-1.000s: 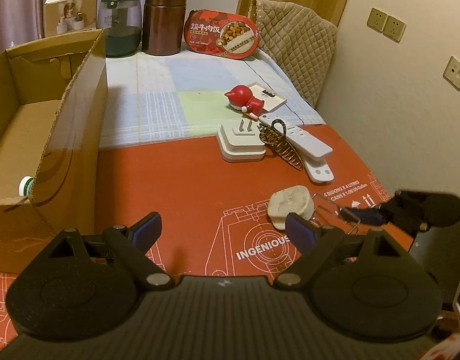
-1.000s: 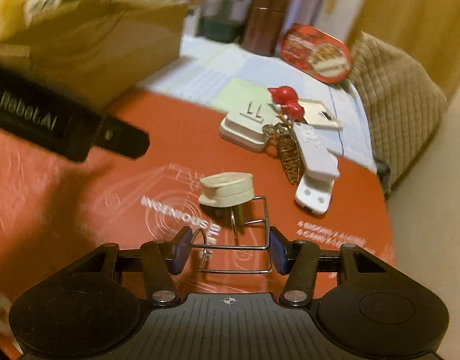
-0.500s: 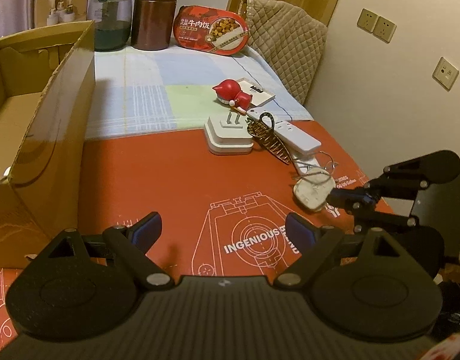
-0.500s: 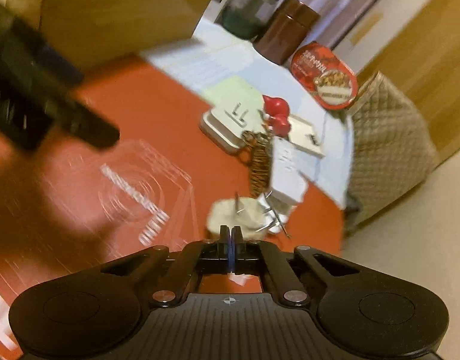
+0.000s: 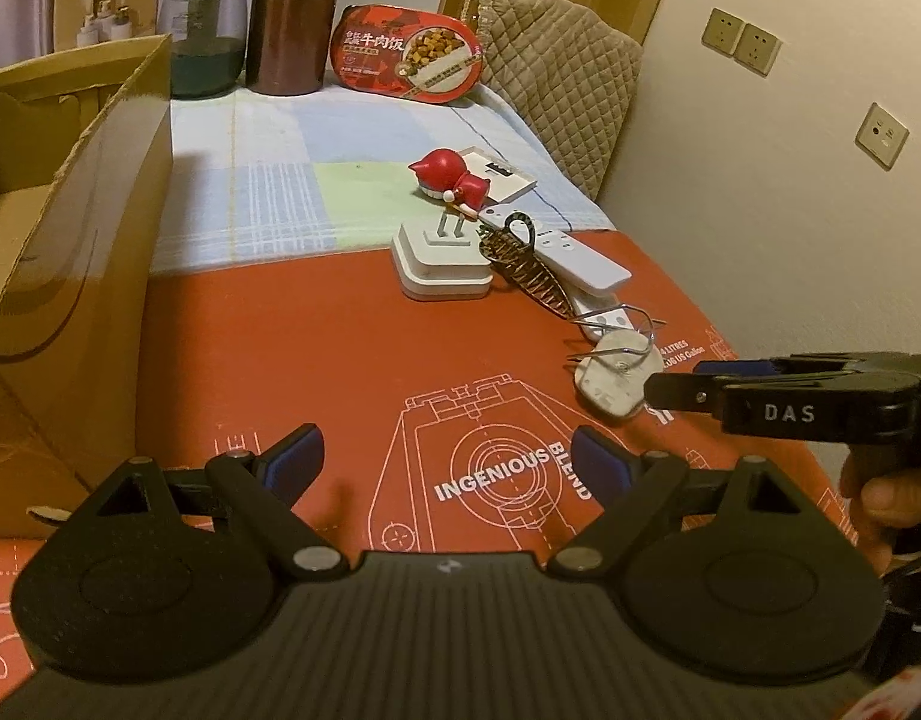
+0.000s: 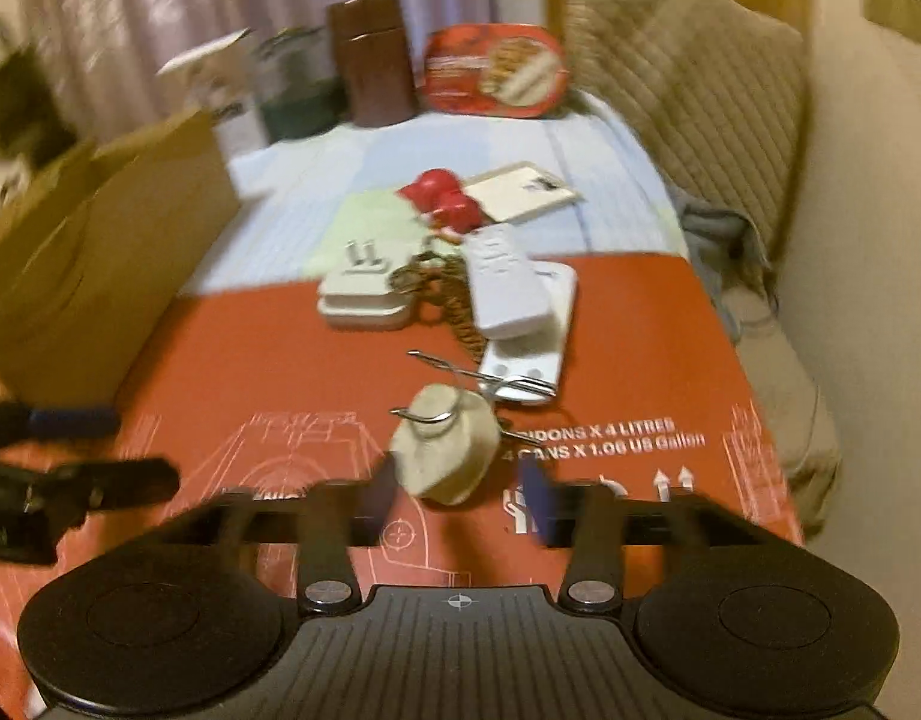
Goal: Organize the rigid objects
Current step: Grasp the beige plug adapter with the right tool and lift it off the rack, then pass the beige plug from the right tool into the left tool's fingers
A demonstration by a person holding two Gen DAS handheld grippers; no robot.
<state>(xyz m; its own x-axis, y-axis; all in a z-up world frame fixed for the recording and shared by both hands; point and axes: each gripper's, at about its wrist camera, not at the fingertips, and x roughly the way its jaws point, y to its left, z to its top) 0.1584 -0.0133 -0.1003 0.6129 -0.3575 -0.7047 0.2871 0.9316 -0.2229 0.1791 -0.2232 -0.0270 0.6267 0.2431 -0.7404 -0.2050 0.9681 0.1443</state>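
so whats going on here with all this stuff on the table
A person is sorting small household items on a red mat, with a handheld tool in each hand. The right tool sits just behind a pale plug with a wire hook; its jaws are opening and nothing is gripped. The left tool hangs open and empty over the mat. A cardboard box stands open at the left. A white adapter, a remote and a red figurine lie in a cluster farther back.

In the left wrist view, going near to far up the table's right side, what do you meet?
Beige plug with wire frame → white adapter block → red figurine → red food tray.
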